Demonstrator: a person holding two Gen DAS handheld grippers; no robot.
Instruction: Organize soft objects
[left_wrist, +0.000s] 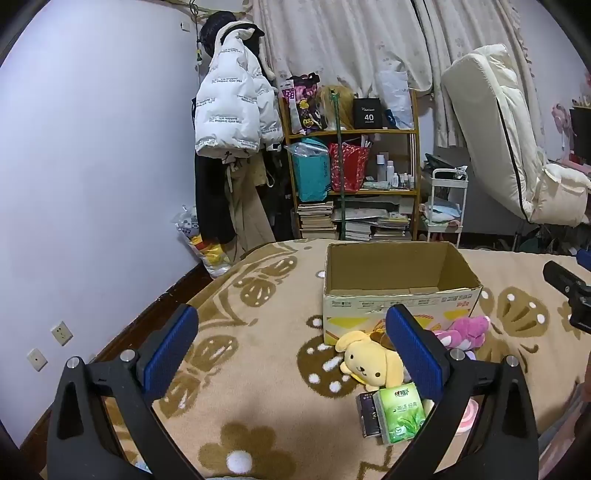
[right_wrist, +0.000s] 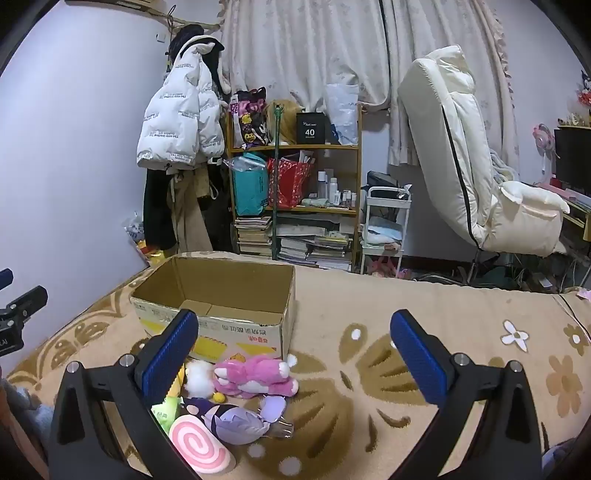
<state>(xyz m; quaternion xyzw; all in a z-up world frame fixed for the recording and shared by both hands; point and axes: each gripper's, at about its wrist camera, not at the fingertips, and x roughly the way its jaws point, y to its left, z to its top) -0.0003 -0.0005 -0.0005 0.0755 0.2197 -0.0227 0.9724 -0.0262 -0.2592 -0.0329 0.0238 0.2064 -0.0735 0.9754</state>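
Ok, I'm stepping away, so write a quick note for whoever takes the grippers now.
Left gripper: open, holding nothing.
Right gripper: open, holding nothing.
Cardboard box stands on the bed blanket; nothing visible inside.
In front of it: yellow dog plush, pink plush, purple plush, pink swirl cushion, green tissue pack.
Done: nothing packed yet.
Left: probably every soft item goes into the box.

An open cardboard box (right_wrist: 221, 295) stands on a bed (right_wrist: 406, 332). Just before it on the blanket lies a cluster of soft toys: a dog plush (left_wrist: 369, 363) at left, a cat plush (right_wrist: 255, 376) at right, a tissue pack (left_wrist: 400, 413) and swirl cushion (right_wrist: 199, 446) nearer. A shelf (right_wrist: 295, 147) stands behind the bed.
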